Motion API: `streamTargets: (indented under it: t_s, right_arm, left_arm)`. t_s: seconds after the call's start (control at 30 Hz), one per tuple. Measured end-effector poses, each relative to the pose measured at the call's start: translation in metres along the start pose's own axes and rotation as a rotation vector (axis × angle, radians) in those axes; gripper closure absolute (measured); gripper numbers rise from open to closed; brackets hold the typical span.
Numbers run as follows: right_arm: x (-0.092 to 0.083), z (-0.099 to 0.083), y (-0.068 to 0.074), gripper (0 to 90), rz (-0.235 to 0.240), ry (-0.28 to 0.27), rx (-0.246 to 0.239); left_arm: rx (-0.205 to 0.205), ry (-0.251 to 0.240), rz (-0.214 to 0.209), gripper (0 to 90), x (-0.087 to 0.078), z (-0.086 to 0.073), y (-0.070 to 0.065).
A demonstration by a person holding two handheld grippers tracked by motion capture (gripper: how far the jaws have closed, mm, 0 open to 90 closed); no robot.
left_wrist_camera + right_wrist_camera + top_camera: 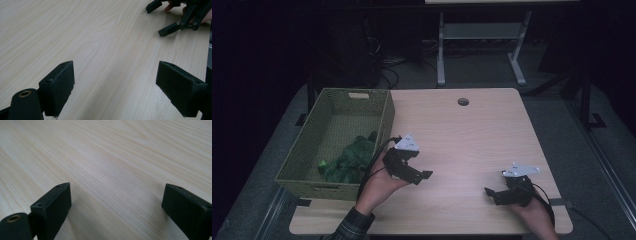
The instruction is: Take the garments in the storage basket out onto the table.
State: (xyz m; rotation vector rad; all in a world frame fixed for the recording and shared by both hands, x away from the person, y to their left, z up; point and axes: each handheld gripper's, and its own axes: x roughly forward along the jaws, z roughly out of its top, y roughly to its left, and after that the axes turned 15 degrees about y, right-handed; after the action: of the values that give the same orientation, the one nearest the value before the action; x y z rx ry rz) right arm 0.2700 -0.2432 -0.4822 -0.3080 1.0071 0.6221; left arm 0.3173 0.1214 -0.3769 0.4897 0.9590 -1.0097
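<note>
My left gripper rests low over the light wooden table, just right of a green woven basket. Its jaws stand wide apart with bare wood between them. My right gripper sits near the table's front right edge, open as well, with nothing between its fingers. Dark green leafy items lie in the near end of the basket. In the left gripper view the right gripper shows at the top right, held by a hand.
A round cable hole sits near the table's far edge. Behind the table stand a white desk frame and tangled cables on the dark floor. Bare wood spans the table's middle and back.
</note>
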Motion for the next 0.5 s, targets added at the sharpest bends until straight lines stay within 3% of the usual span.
streamTargets:
  t_s: [0.5]
  right_arm:
    - [0.0, 0.0, 0.0, 8.4, 0.0, -0.001, -0.001]
  left_arm:
    - [-0.002, -0.012, -0.009, 14.7, -0.026, 0.006, 0.014]
